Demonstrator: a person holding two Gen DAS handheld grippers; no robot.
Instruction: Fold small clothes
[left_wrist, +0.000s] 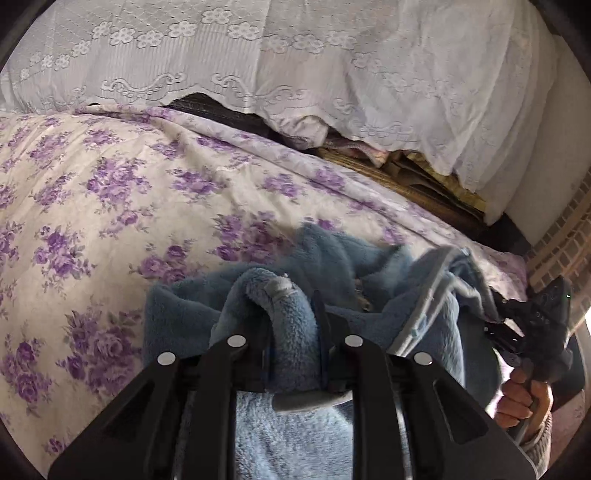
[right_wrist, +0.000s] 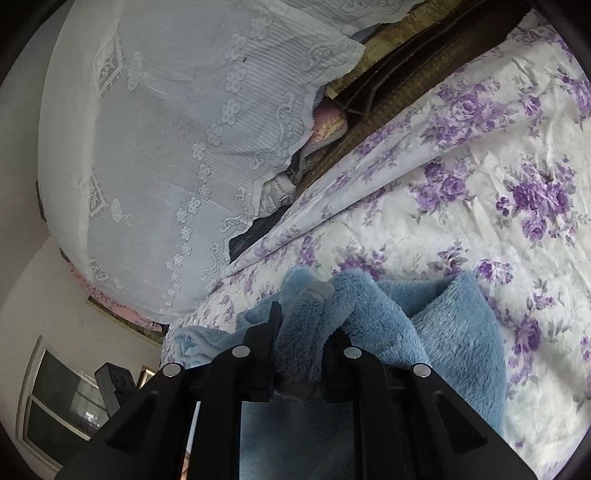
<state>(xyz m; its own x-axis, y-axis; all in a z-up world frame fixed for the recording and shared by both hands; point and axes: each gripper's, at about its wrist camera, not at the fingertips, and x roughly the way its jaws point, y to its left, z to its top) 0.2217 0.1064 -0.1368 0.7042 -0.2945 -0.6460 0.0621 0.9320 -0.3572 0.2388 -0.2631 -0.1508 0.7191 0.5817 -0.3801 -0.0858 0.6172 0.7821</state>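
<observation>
- Fleece, pale blue, fills both tongs: the left gripper (left_wrist: 291, 328) pinches a rolled hem of the garment (left_wrist: 332, 266), the right gripper (right_wrist: 299, 343) pinches another thick bunch of it.
- Two grips probably serve to lift the garment and stretch it before folding.
- Its loose part lies crumpled on the flowered bedspread (left_wrist: 110, 184), near the bed's far edge.
- Beyond hangs a white lace cover (left_wrist: 295, 55).
- Only the left view shows the person's right hand (left_wrist: 524, 398); only the right view shows a window (right_wrist: 62, 398).

Both wrist views close over bedspread (left_wrist: 110, 177)
</observation>
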